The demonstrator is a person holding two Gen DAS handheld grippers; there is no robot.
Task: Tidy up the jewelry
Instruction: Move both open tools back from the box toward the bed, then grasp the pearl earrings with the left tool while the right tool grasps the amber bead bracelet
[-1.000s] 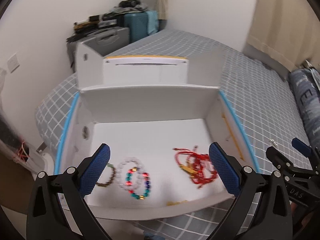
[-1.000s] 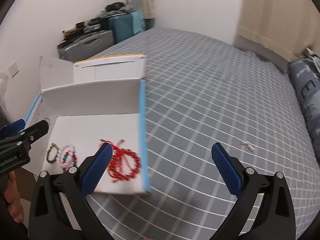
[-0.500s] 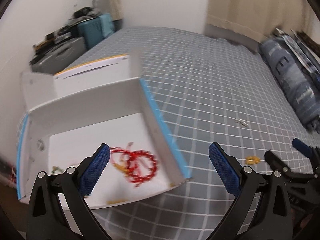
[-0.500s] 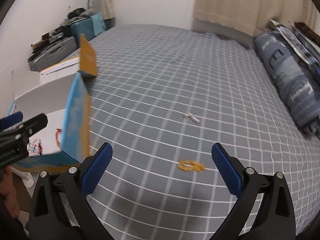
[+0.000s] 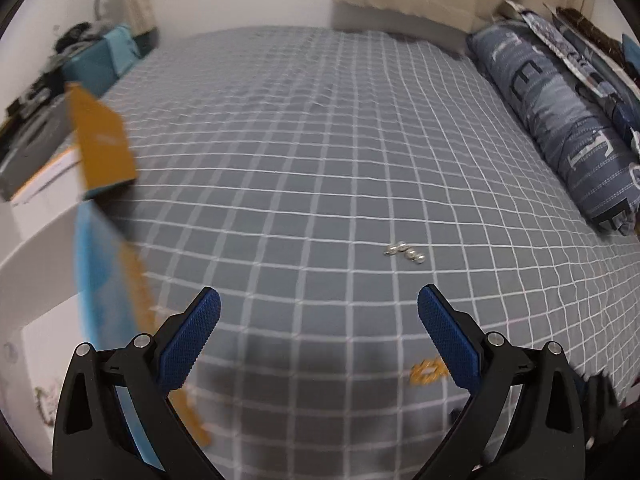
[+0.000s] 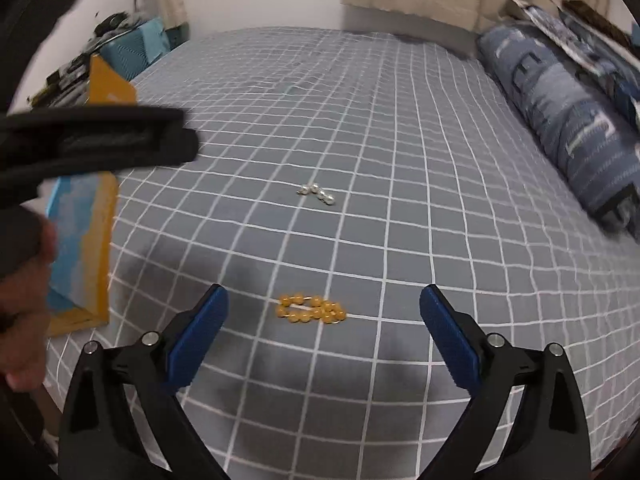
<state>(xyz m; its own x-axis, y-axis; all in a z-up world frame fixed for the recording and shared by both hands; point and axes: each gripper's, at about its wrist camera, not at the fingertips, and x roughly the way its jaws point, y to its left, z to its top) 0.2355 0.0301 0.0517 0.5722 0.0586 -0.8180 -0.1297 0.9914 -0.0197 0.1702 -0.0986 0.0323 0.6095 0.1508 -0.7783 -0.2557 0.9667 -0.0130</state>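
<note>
Since a second ago we have swung both grippers away from the open cardboard box (image 5: 100,248) and out over the bed (image 5: 320,160): the box, which filled the left wrist view then, now sits blurred at that view's left edge, and the red bracelets inside it are no longer visible.

Our right gripper (image 6: 322,326) points down at the grey checked bedcover, and its blue fingers (image 6: 198,336) stand wide apart but are closing in. The amber bead bracelet (image 6: 310,310) lies flat on the cover between them in the view, touching neither finger.

Our left gripper (image 5: 318,332) also has its fingers (image 5: 188,340) spread wide, with only bare bedcover between them. In that view the amber bracelet (image 5: 428,372) shows just beside the inner edge of the right-hand finger, partly hidden by it.

Farther up the bed, well apart from the amber beads, lies a small silver-white bead piece (image 6: 318,194), also seen from the left wrist (image 5: 406,252).

A blue patterned bolster pillow (image 6: 560,120) runs along the right side of the bed. In the right wrist view the other gripper's black body crosses the upper left, with part of a hand (image 6: 24,304) beneath it.
</note>
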